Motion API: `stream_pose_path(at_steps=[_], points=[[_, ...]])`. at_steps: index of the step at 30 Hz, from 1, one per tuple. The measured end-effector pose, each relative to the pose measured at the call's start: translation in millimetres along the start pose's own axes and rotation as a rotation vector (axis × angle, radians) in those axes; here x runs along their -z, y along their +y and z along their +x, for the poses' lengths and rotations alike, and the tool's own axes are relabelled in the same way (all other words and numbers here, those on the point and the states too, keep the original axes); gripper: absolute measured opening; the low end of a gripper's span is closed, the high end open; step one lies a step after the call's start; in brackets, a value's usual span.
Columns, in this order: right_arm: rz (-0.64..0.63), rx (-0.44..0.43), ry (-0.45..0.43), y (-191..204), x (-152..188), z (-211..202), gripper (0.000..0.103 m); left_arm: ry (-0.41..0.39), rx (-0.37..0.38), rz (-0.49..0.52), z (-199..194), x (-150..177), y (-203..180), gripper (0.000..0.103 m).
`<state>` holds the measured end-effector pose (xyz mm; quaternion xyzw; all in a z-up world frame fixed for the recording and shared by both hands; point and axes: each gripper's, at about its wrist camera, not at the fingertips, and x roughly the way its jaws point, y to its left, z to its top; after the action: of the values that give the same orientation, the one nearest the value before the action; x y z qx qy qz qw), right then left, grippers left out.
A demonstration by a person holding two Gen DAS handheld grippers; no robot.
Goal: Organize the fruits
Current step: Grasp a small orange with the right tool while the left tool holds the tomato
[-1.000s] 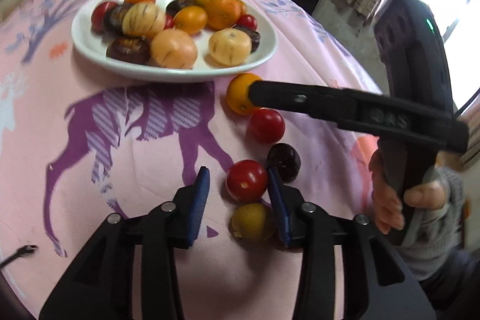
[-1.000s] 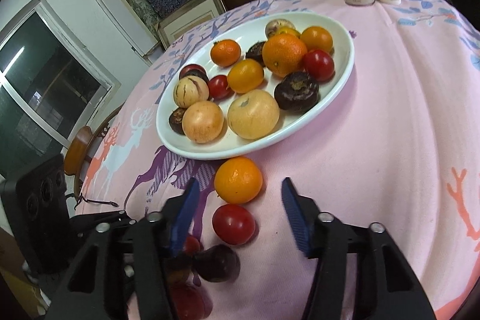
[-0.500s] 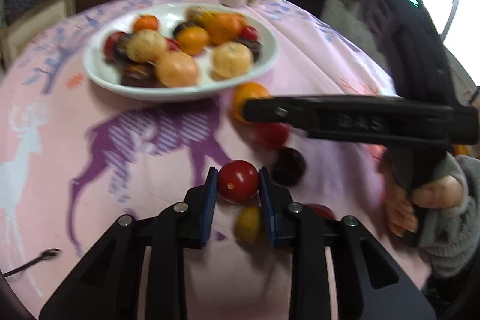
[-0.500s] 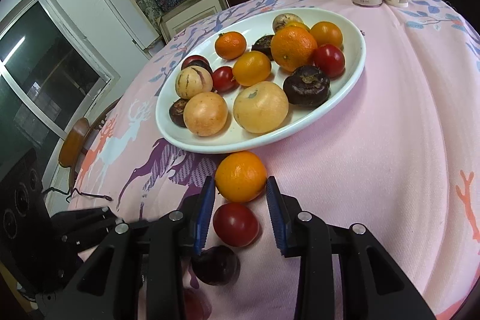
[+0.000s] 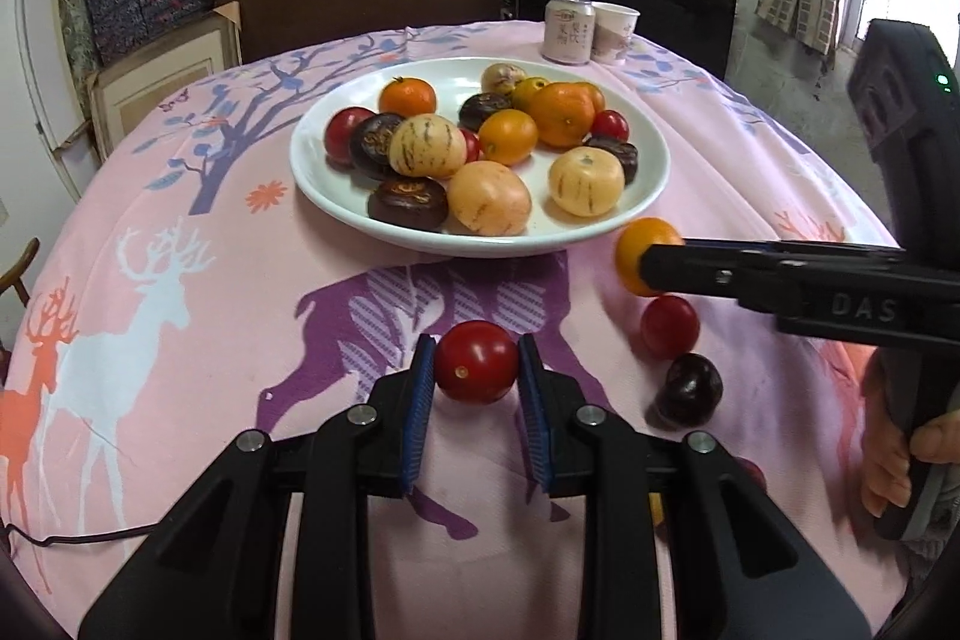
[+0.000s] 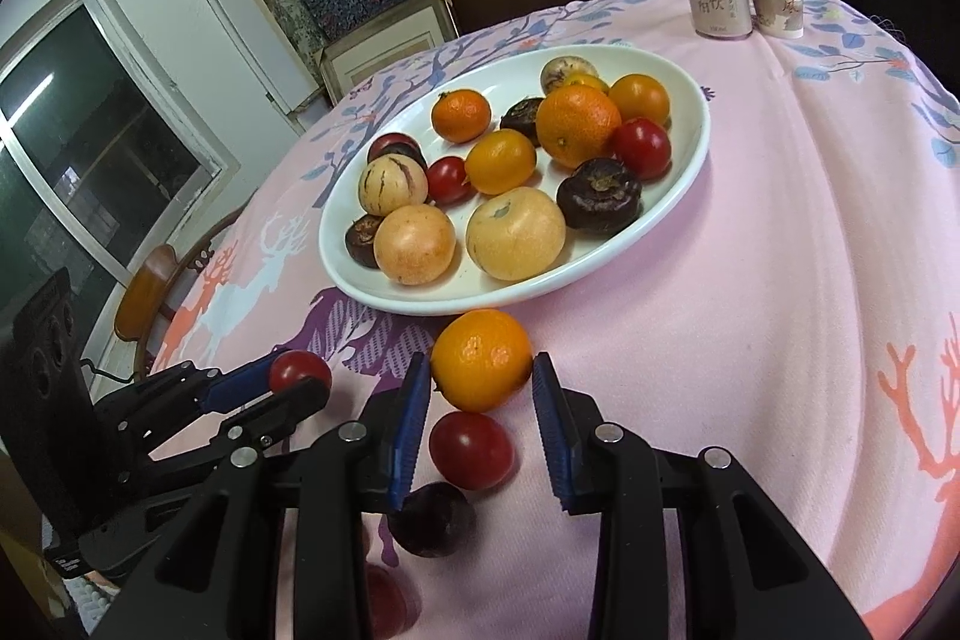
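Fruits fill the white plate (image 5: pixel 651 142) ahead of both my tongs. My left gripper (image 5: pixel 477 379) is clamped on a red tomato (image 5: pixel 476 361), both blue pads touching it. My right gripper (image 6: pixel 481 388) squeezes an orange (image 6: pixel 482 360) just short of the plate's rim; another tomato (image 6: pixel 471 450) and a dark plum (image 6: pixel 432 518) lie beneath it.

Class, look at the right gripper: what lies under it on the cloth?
Under the right gripper, which grips an orange, lie a red tomato and a dark plum. Fruit nearer its body is mostly hidden.
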<state>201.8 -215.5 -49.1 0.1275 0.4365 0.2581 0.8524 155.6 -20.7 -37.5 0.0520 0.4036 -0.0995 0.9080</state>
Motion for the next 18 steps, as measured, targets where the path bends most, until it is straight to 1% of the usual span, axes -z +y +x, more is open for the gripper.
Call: stream_pose_path(at_steps=[4,7,10,11,12,13,15,16,18], points=[[0.01,0.002,-0.026,-3.4,4.4,-9.7,0.035,-0.014,-0.017,-0.004,-2.4,-0.4,1.2,0.027],[0.026,-0.019,-0.063,-6.0,5.2,-20.8,0.035,-0.026,-0.034,-0.006,-3.6,-1.2,2.2,0.027],[0.039,-0.019,-0.093,-7.9,4.8,-29.0,0.035,-0.04,-0.047,-0.006,-5.4,-2.6,2.1,0.027],[0.048,-0.026,-0.106,-9.7,4.1,-32.4,0.033,-0.045,-0.051,-0.007,-6.0,-3.7,2.0,0.027],[0.052,-0.031,-0.116,-10.6,2.8,-34.9,0.028,-0.057,-0.07,-0.002,-6.9,-6.1,1.3,0.027],[0.058,-0.038,-0.132,-11.5,0.8,-38.6,0.028,-0.07,-0.088,0.003,-7.3,-10.0,1.2,0.027],[0.064,-0.046,-0.155,-11.8,-5.5,-44.0,0.028,-0.083,-0.096,0.006,-7.9,-17.4,0.8,0.027],[0.061,-0.043,-0.152,-10.8,-9.3,-43.2,0.028,-0.086,-0.087,0.0,-6.7,-24.7,1.5,0.027],[0.041,0.002,-0.114,-8.9,-25.4,-32.9,0.028,-0.094,-0.08,-0.009,-3.0,-37.4,2.7,0.027]])
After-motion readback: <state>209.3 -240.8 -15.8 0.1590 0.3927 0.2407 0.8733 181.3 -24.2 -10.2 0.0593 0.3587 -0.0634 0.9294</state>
